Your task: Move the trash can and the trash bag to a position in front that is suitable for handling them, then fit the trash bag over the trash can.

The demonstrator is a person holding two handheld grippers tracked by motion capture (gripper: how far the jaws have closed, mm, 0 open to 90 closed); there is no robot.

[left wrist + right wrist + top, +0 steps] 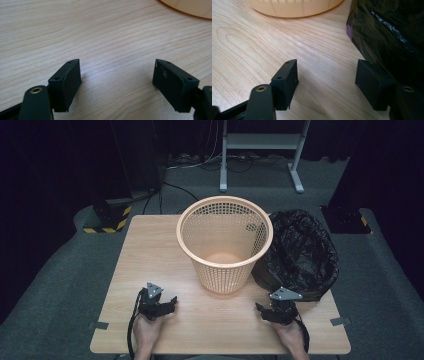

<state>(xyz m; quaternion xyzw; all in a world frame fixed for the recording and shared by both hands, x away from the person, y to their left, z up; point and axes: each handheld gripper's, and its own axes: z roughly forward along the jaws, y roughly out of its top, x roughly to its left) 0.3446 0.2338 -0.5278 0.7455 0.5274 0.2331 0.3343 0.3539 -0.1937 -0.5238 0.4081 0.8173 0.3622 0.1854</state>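
Observation:
An orange mesh basket point(224, 242) stands upright in the middle of the wooden table point(145, 255), and its base point(294, 7) rises at the top of the right gripper view. A black plastic bag point(300, 255) lies bunched to the basket's right, close beside the right jaw point(392, 32). My left gripper point(170, 304) rests near the front left, open, with bare wood between its jaws point(116, 75). My right gripper point(262, 310) rests at the front right, open with nothing between its jaws point(327, 75).
The table's front edge point(220, 352) runs just behind both hands. Grey carpet surrounds the table. A white metal stand point(260, 150) and cables lie on the floor beyond, and a yellow-black striped base point(107, 220) sits at the far left corner.

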